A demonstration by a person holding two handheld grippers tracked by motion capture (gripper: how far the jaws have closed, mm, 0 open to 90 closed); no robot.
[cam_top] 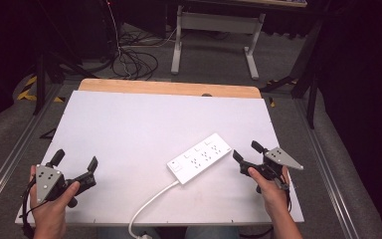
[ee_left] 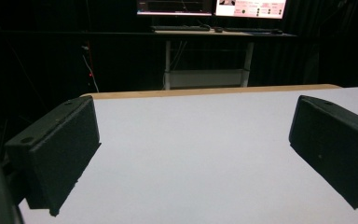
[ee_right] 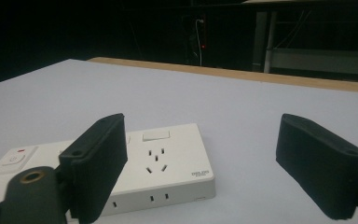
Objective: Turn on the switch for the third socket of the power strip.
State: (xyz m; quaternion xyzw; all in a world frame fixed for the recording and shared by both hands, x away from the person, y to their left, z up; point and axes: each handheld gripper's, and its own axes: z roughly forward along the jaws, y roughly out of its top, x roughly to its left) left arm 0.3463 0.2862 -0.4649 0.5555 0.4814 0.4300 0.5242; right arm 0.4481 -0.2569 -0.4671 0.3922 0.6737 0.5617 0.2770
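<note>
Four fingers [ee_right: 98, 163], one power strip [cam_top: 199, 158]

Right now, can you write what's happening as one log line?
left tongs: open, empty | right tongs: open, beside power strip, not touching | strip: flat on table

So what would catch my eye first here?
Probably the white power strip, lying at a slant on the right half of the white table, its cord trailing off the near edge. Then the two hand-held grippers: the right gripper just beside the strip's end, the left gripper at the near left corner, both with jaws open.
</note>
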